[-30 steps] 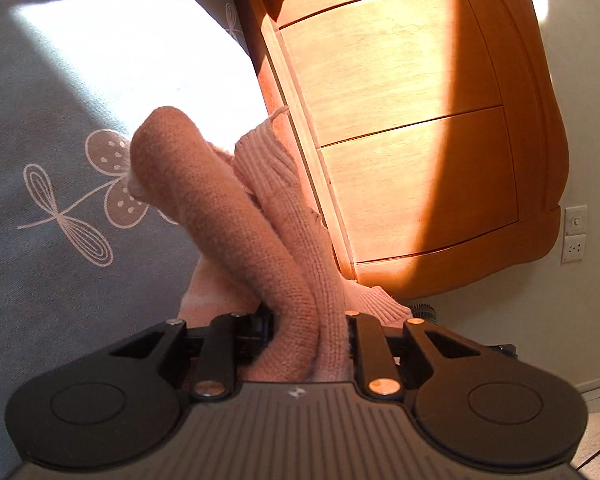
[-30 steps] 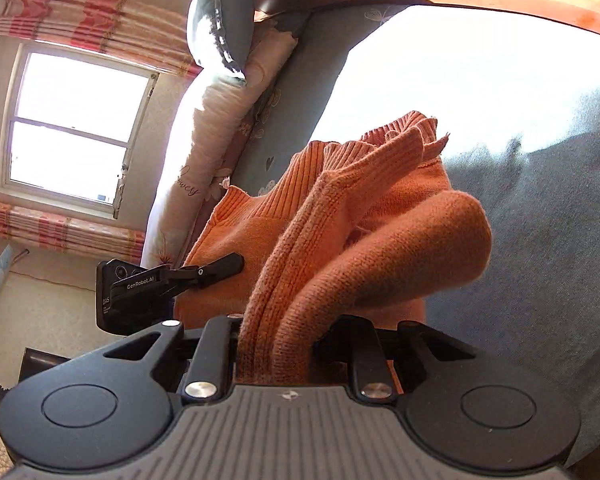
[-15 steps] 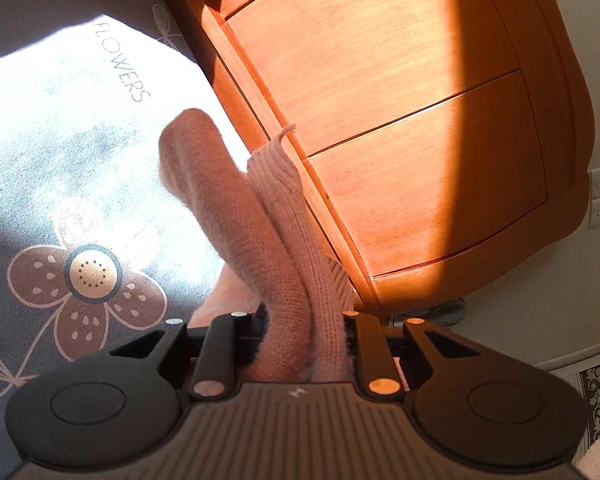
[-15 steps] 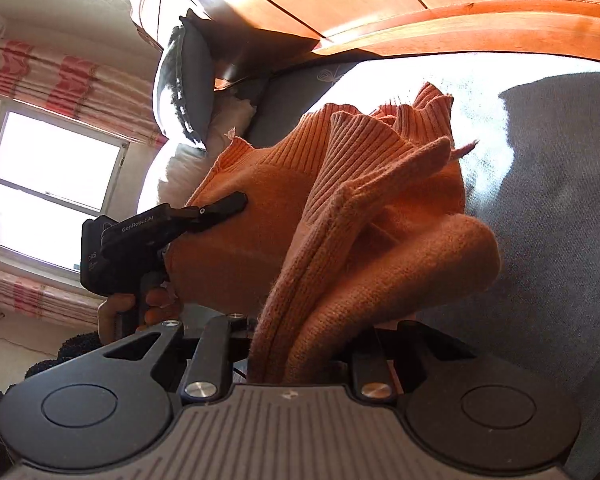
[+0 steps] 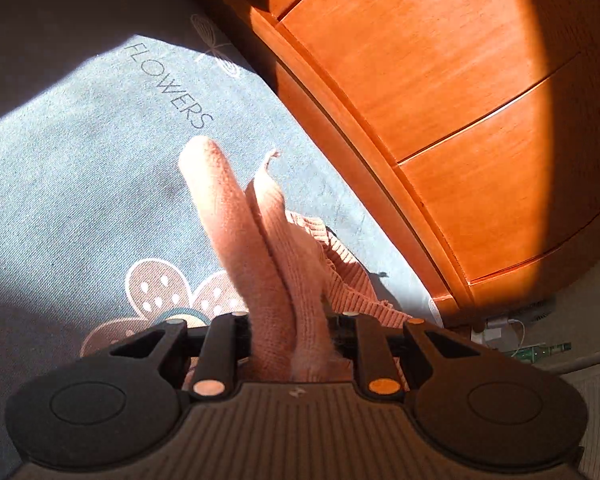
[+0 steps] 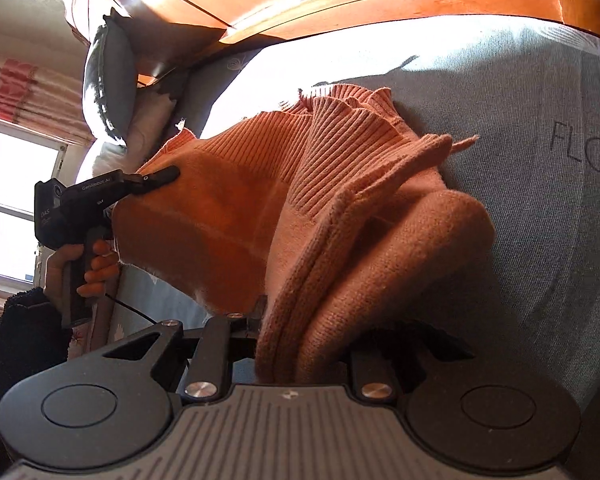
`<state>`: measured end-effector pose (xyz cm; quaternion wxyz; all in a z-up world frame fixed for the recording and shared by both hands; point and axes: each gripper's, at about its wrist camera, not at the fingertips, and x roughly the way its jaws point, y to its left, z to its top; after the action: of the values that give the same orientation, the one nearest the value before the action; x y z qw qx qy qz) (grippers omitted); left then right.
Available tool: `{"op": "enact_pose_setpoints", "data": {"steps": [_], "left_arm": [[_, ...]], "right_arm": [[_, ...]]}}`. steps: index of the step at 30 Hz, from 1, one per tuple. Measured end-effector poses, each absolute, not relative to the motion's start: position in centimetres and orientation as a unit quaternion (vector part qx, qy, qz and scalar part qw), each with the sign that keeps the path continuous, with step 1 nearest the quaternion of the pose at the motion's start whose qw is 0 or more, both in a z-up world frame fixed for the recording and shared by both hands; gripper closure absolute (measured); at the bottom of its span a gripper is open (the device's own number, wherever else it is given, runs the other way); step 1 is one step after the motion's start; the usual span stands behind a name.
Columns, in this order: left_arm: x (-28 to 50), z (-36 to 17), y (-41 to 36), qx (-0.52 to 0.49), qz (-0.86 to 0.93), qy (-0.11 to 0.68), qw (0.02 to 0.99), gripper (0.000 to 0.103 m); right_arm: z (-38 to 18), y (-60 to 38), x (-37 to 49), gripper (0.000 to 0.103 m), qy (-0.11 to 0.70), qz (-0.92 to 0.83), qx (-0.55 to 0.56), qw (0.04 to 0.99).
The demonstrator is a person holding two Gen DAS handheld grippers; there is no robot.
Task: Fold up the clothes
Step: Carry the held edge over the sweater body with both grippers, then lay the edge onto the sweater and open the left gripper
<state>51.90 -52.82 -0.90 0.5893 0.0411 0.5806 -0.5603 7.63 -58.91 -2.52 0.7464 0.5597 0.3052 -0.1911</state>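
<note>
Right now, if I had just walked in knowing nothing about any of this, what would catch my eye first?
An orange knitted sweater hangs bunched in mid-air over a grey-blue bedspread printed with flowers and the word FLOWERS. It is pinched at two spots: the right hand-held gripper at the bottom of its own view, and the left hand-held gripper at the far left, held in a person's hand. A sunlit orange wooden bed board fills the background.
</note>
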Motion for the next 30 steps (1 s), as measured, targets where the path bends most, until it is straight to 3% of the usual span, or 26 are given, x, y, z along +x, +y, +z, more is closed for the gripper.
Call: {"op": "enact_pose_setpoints", "data": {"steps": [7,20,23,30], "left_arm": [[50.1,-0.9,-55.5,0.213,-0.542,0.493,0.646,0.083],[47.9,0.4,-54.1,0.333,-0.476,0.375,0.722,0.049],[48.8,1.9,-52.6,0.337,-0.457,0.361,0.740,0.045],[46.0,2.6,-47.2,0.250,-0.482,0.432,0.720,0.042]], "right_arm": [[-3.4,-59.0,6.9,0.080,0.311,-0.200,0.563,0.739],[-4.2,-59.1,6.5,0.076,0.311,-0.211,0.573,0.728],[-4.2,-59.1,6.6,0.076,0.312,-0.211,0.572,0.729],[-4.7,-59.2,6.2,0.070,0.311,-0.219,0.579,0.721]]}}
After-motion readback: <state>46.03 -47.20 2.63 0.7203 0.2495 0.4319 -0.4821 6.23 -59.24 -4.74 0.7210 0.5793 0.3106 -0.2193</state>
